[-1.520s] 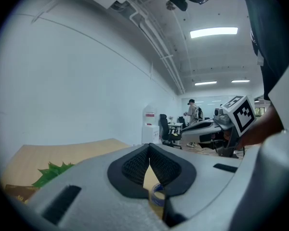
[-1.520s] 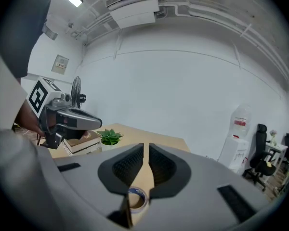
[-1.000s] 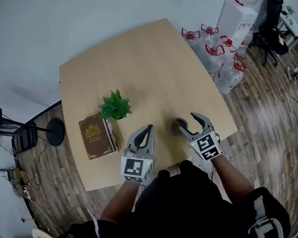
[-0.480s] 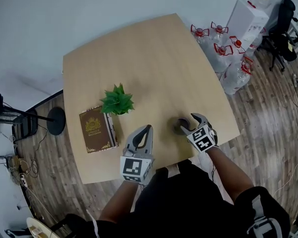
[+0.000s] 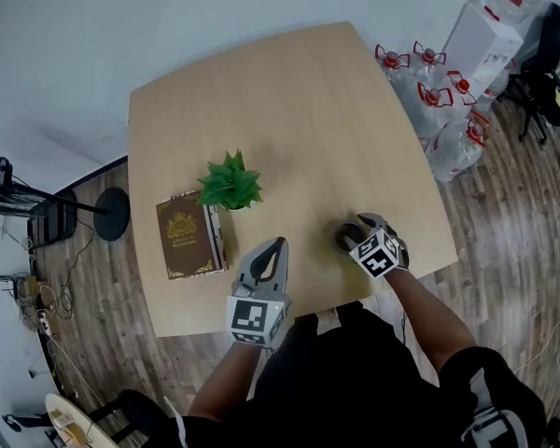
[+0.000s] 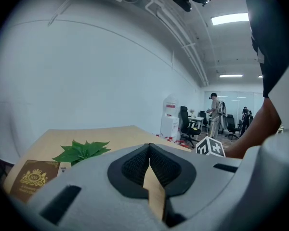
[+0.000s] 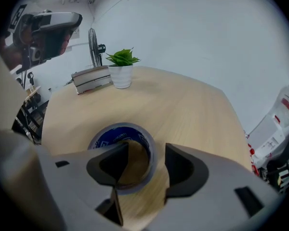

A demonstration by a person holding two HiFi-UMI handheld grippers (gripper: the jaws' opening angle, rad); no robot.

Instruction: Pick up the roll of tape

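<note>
From the head view the roll of tape (image 5: 341, 240) is mostly buried under the right hand-held gripper (image 5: 359, 231); only a dark sliver pokes out on the side toward the plant (image 5: 230, 183). That plant's pot (image 7: 121, 77) is lost under the leaves from up there too. In the right gripper view the jaws have just been closing a bit with the roll's wall between them. They cover the roll's near side, so can't tell if a pad touches. The print inside the roll is too blurry to read. The surface (image 5: 289, 82) edge just past the roll disappears under the person's arm.

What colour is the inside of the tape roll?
Blue inside the tape roll, best in the right gripper view.
</note>
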